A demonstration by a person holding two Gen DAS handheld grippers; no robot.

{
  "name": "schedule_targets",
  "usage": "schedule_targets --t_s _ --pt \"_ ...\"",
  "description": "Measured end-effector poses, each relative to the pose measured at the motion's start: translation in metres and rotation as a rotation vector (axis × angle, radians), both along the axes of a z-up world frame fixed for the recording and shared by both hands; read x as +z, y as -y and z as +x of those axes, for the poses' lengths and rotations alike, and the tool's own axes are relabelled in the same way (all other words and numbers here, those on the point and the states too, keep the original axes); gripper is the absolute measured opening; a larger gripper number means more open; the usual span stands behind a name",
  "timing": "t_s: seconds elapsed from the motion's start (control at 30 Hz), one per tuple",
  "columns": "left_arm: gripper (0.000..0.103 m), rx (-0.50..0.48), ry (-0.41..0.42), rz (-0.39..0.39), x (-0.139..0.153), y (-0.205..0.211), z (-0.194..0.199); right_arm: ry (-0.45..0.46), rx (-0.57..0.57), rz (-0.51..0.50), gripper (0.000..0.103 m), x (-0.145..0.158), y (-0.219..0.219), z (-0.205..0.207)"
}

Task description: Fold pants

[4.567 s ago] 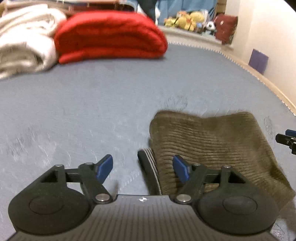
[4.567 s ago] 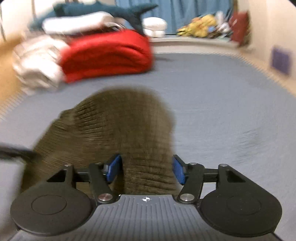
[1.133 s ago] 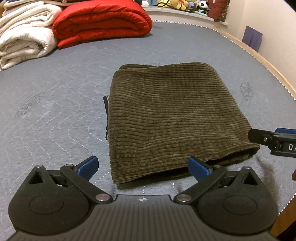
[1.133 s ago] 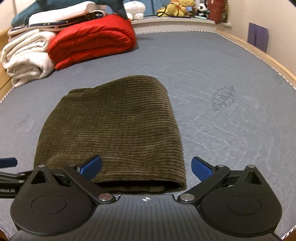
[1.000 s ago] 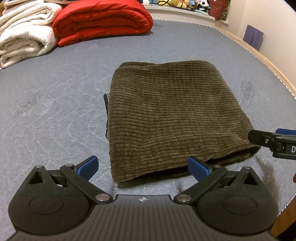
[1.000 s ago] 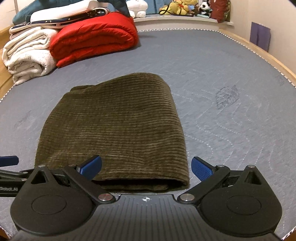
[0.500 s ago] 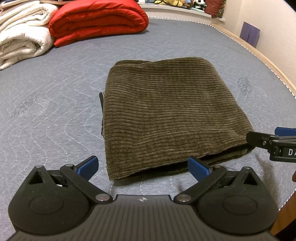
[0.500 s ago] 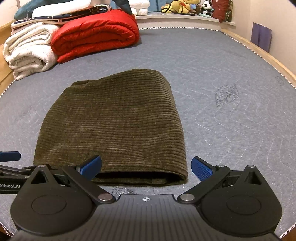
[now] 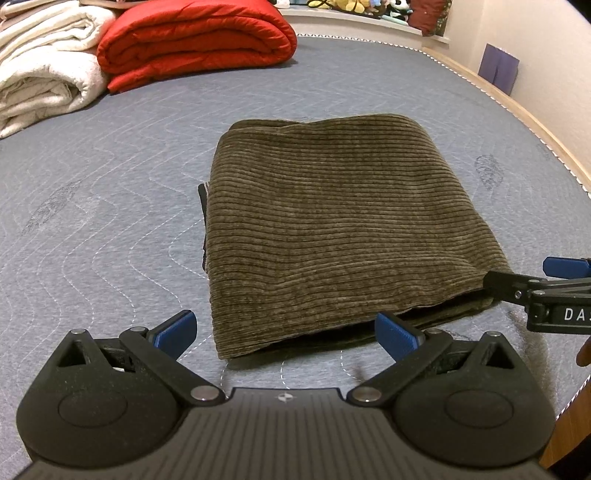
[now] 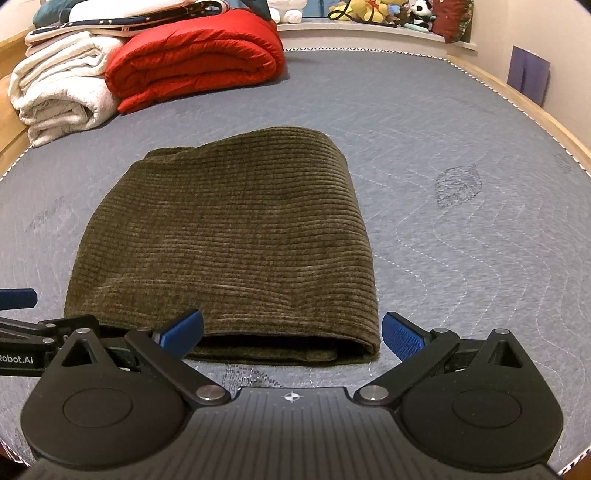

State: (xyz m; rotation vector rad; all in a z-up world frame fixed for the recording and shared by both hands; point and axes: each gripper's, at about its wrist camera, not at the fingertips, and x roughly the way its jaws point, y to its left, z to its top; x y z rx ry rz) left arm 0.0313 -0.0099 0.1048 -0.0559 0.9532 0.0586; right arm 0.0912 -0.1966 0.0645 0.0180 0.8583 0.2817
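Note:
The olive-green corduroy pants (image 9: 343, 225) lie folded into a compact rectangle on the grey quilted mattress (image 9: 110, 184). They also show in the right wrist view (image 10: 229, 251). My left gripper (image 9: 286, 334) is open and empty, just in front of the fold's near edge. My right gripper (image 10: 291, 332) is open and empty, also just short of the near edge. Each gripper's tip shows at the side of the other's view: the right one (image 9: 535, 291) and the left one (image 10: 22, 325).
A folded red duvet (image 9: 195, 37) and rolled white blankets (image 9: 40, 66) lie at the far left of the mattress. Stuffed toys (image 10: 369, 11) sit on a ledge behind. A wooden bed rim (image 9: 517, 107) runs along the right, by the wall.
Both grippers have pulled back a little from the folded pants and stay open. The pants lie still. Several seconds ago the grippers were on the cloth.

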Motion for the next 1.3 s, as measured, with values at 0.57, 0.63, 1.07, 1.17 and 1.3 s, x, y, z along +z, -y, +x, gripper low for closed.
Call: schedule_targets --t_s 0.57,0.63,1.07,1.17,1.3 --pt "0.103 -0.010 0.006 0.002 0.0009 0.0019 -0.0012 -0.003 0.006 -0.019 0.102 -0.0025 -0.0012 0.0004" --pt "0.103 -0.013 0.007 0.002 0.0010 0.0017 -0.0014 -0.003 0.007 -0.021 0.102 -0.0023 -0.0017 0.0006" --pt "0.103 -0.030 0.016 0.002 0.0025 0.0023 -0.0018 -0.003 0.018 -0.032 0.102 -0.0036 -0.0033 0.0000" --pt "0.103 -0.032 0.019 0.005 0.0030 0.0024 -0.0020 -0.007 0.015 -0.030 0.102 -0.0040 -0.0020 0.0007" --pt "0.103 -0.031 0.017 0.005 0.0023 0.0014 -0.0013 -0.006 0.017 -0.030 0.102 -0.0034 -0.0017 0.0008"
